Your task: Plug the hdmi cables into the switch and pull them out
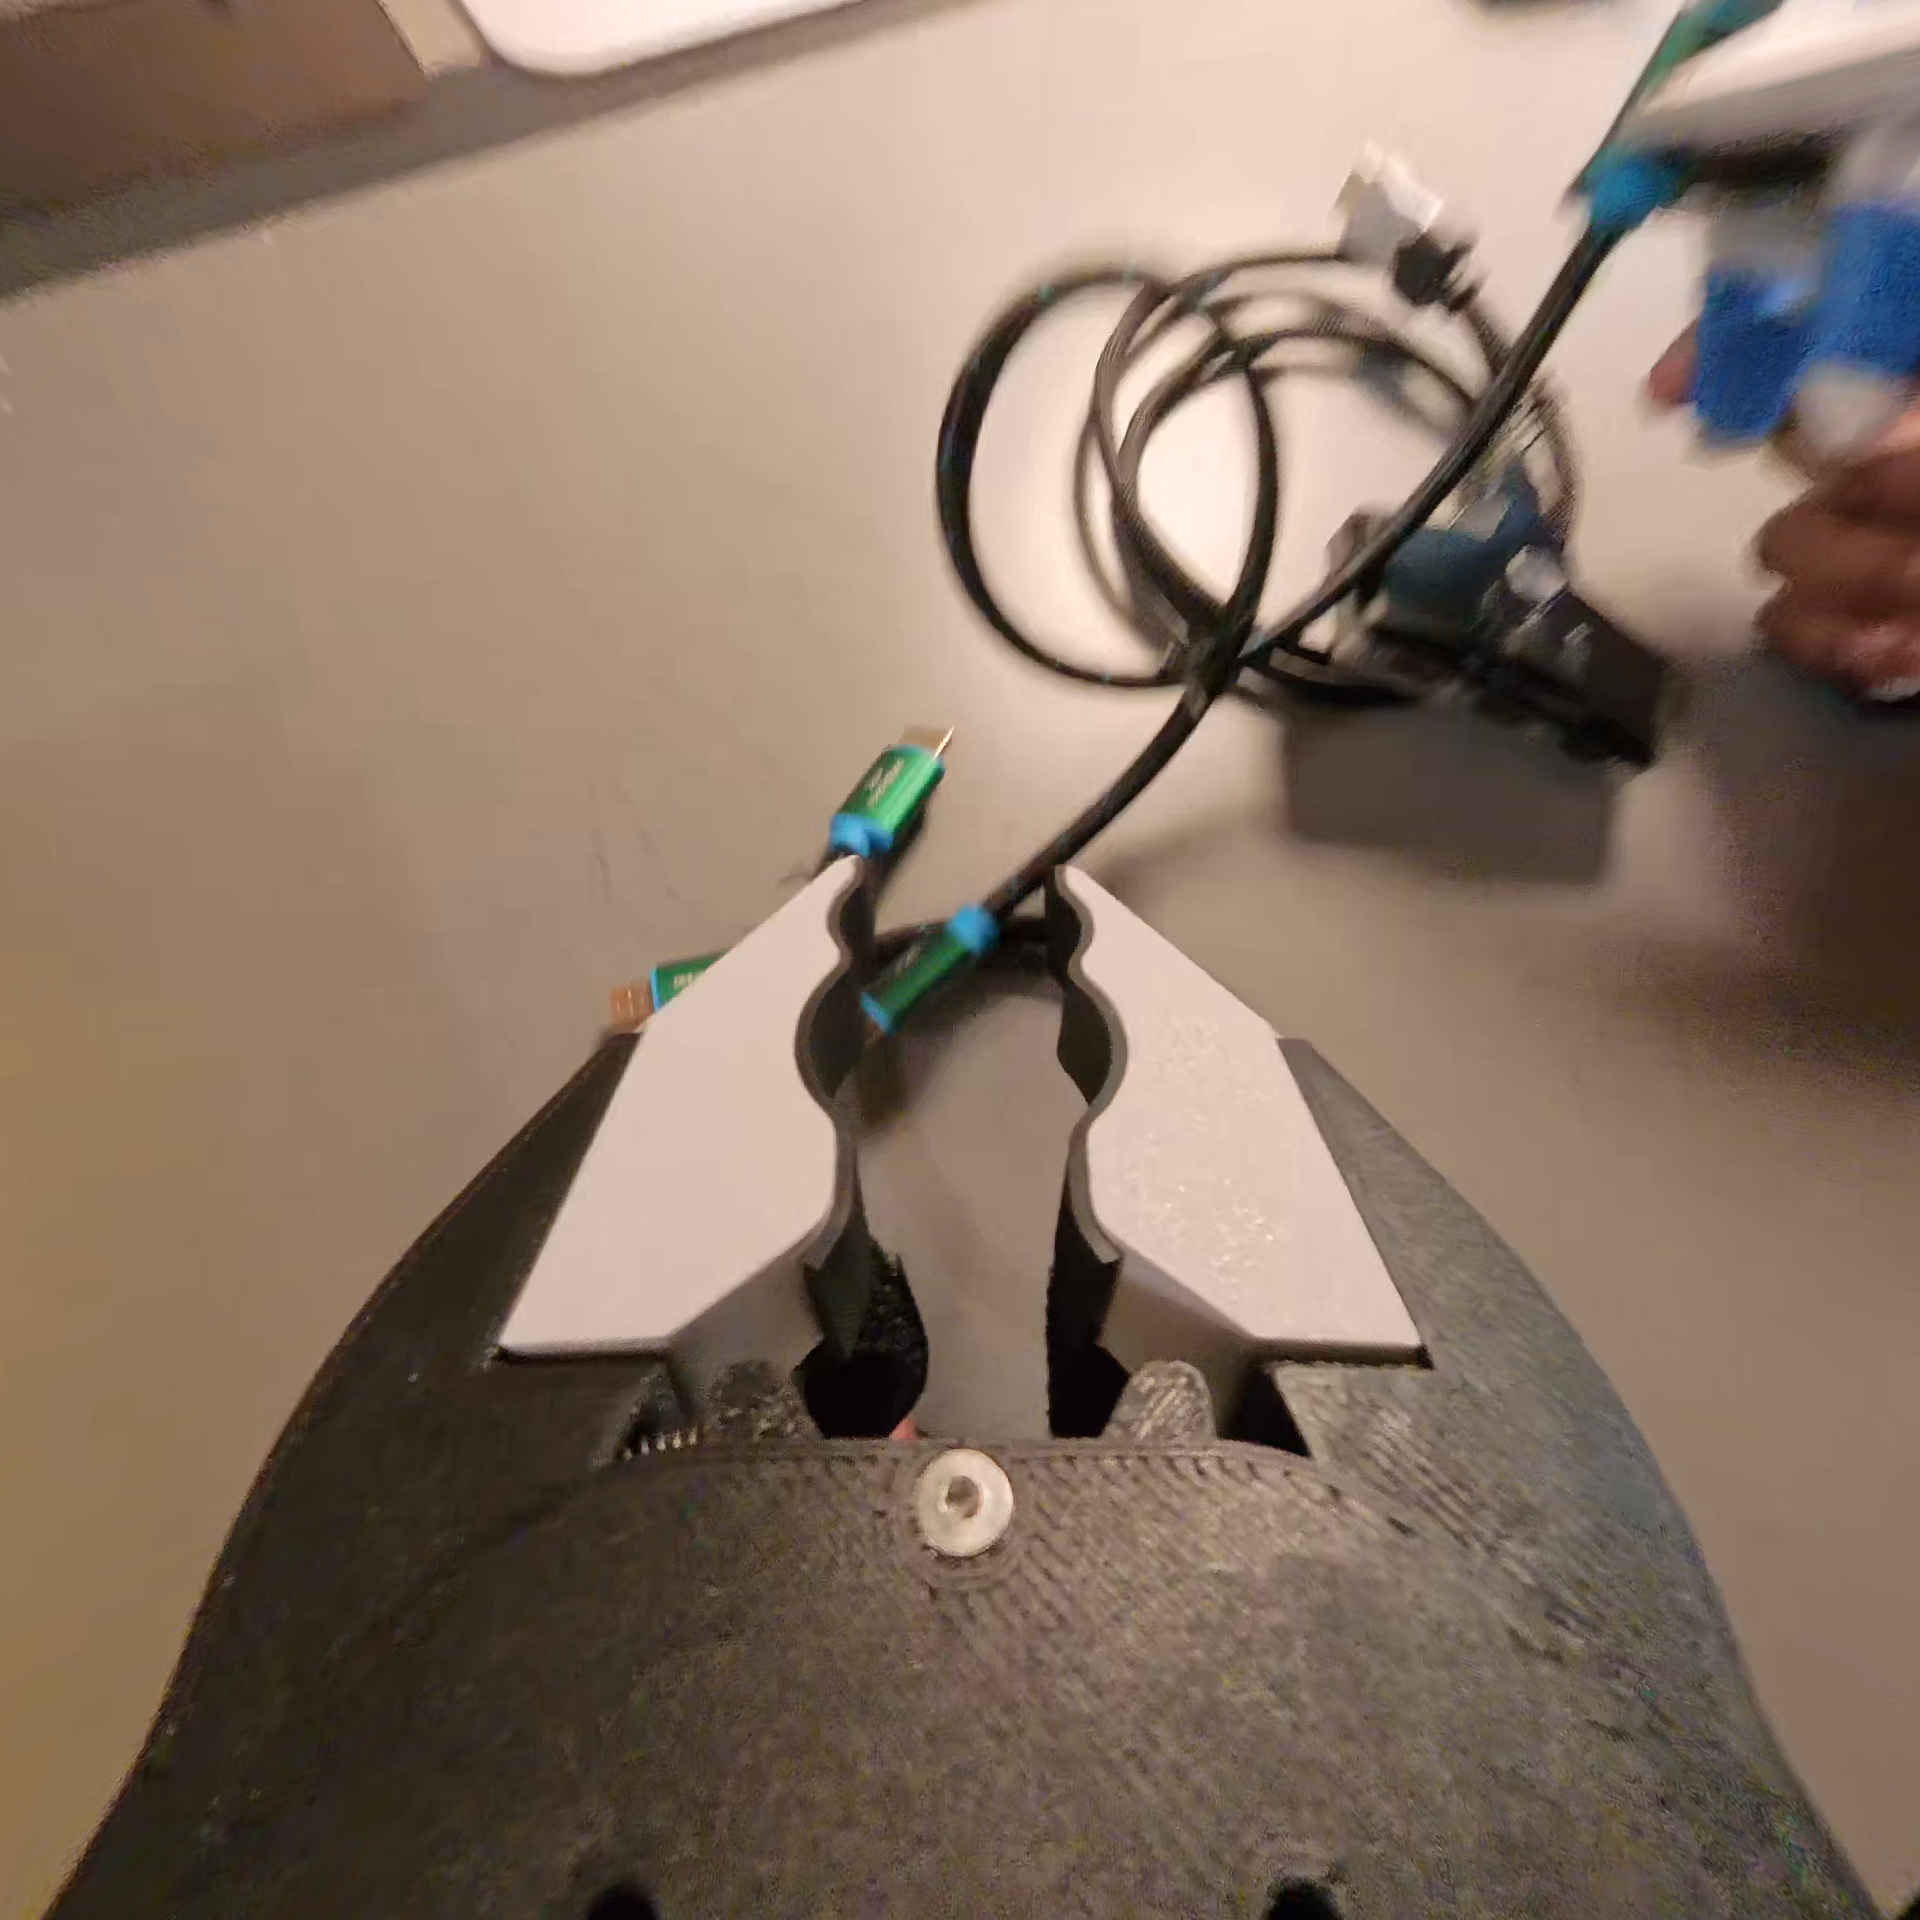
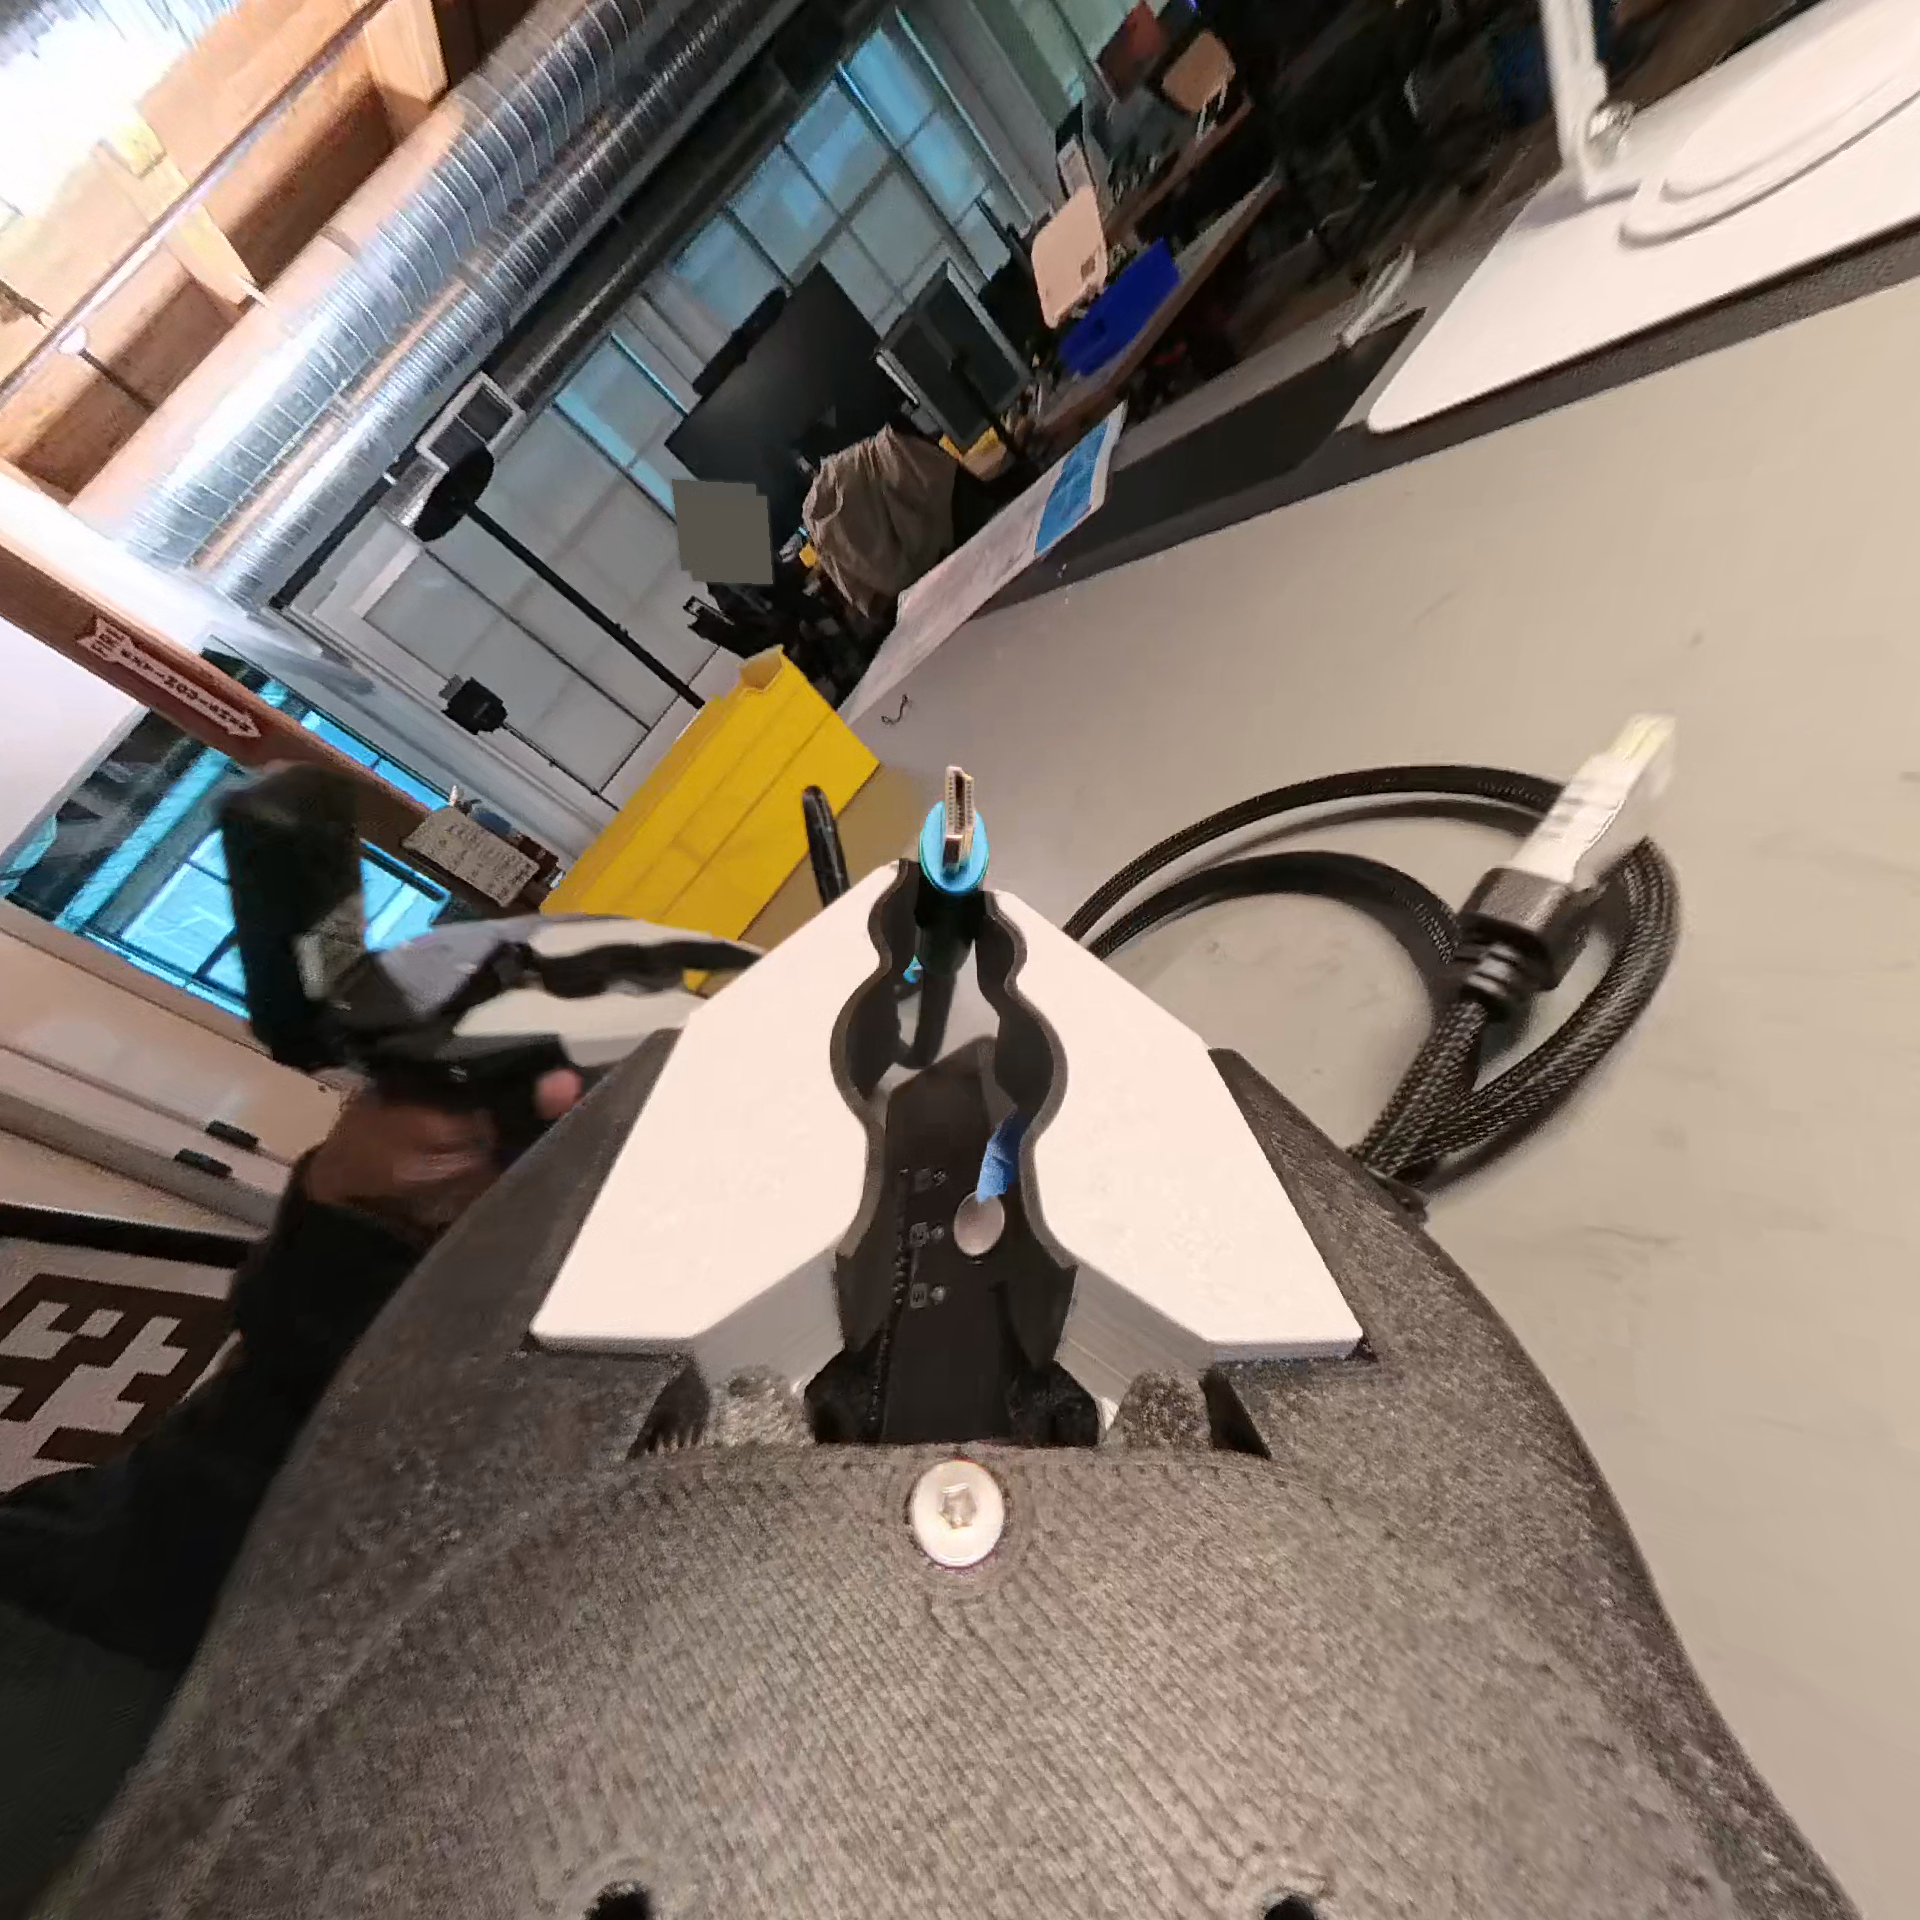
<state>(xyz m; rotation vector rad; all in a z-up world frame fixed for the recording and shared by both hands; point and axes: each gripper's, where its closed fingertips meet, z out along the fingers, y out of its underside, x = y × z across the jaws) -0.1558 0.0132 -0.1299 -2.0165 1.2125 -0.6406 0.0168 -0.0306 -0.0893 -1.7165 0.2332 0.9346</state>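
The left gripper [image 1: 956, 883] is held low over the grey table [image 1: 416, 520] with its two fingers spread apart, and nothing is gripped by them. Three green plugs with blue collars are seen near its tips. One plug [image 1: 891, 781] lies just past the left fingertip with its metal end pointed away. A second plug [image 1: 920, 971] is seen in the gap between the fingers, but it is not touched by them. Its black cable [image 1: 1132, 769] is led up and to the right. A third plug [image 1: 670, 982] is partly hidden behind the left finger.

Farther off on the right, a heap of looped black cables [image 1: 1143, 468] is seen. The black switch [image 1: 1507, 644] lies by it, blurred, so its ports cannot be made out. A hand [image 1: 1839, 571] is seen at the right edge.

The right gripper [image 2: 951, 899] is lifted and tilted, and its fingers are squeezed on a cable just under a blue collar. The plug [image 2: 954, 826] is held upright above the tips, out of the switch, with its metal end pointed up. Part of the switch [image 2: 940, 1226] is seen below, between the fingers. A thick braided cable [image 2: 1558, 956] with a clear plug is coiled on the table to the right. The other gripper [image 2: 582, 966] is seen on the left, blurred, with a yellow bin [image 2: 727, 800] behind it.
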